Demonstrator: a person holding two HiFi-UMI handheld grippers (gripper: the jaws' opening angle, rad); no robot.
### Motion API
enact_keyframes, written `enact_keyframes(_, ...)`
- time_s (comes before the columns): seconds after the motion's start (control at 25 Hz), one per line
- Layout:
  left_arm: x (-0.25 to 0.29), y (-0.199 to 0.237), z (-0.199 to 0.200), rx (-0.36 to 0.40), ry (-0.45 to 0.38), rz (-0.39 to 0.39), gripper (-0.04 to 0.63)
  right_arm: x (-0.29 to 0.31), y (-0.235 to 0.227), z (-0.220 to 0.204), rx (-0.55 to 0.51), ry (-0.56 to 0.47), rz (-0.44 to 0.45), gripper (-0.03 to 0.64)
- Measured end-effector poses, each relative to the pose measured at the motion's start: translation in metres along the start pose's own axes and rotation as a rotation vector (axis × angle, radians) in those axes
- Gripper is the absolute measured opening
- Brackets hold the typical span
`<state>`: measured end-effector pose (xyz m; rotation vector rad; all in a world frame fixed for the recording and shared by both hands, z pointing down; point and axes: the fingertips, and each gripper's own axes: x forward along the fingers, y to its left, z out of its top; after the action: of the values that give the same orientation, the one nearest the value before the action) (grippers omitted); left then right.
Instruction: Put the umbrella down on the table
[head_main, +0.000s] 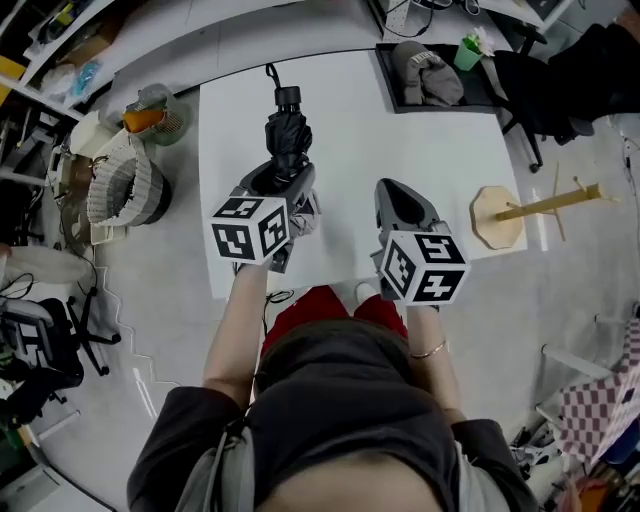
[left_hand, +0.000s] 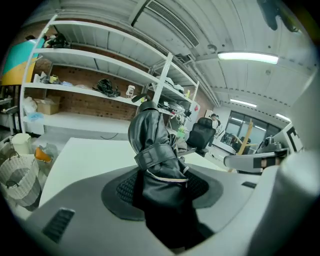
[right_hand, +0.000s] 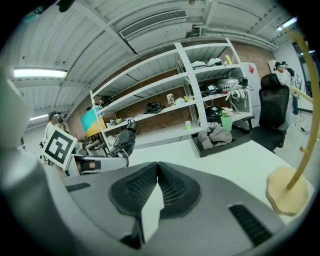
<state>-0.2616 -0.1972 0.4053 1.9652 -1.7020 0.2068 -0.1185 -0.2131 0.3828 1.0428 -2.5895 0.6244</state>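
A folded black umbrella (head_main: 286, 135) with a wrist loop at its handle end points away from me over the white table (head_main: 420, 160). My left gripper (head_main: 284, 188) is shut on the umbrella (left_hand: 157, 160) near its strapped lower part, and the fabric bulges out between the pads. In the right gripper view the umbrella (right_hand: 122, 142) shows at the left, held above the tabletop. My right gripper (head_main: 403, 203) hovers over the table's near edge to the right of it, its jaws shut at the tips with nothing between them (right_hand: 157, 167).
A black tray (head_main: 400, 88) with grey cloth and a green cup (head_main: 468, 52) sit at the table's far right. A wooden stand (head_main: 520, 212) is beside the right edge. Baskets (head_main: 125, 190) stand on the floor at the left, shelves beyond.
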Motion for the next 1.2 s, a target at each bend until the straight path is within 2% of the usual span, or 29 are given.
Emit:
enact_keyframes(0.36,0.039,-0.01,-0.026,0.06,0.145,-0.157,0.213,-0.004,-0.009,-0.024,0.072,0.021,-0.143,0.02)
enact_keyframes(0.6,0.056,-0.013,-0.047,0.084,0.226,-0.223,0.212,0.0,-0.011,-0.046,0.113,0.063,-0.207,0.02)
enact_keyframes(1.2,0.082,-0.024,-0.086,0.142,0.39,-0.31,0.213,0.001,-0.016,-0.065,0.178,0.085,-0.294,0.02)
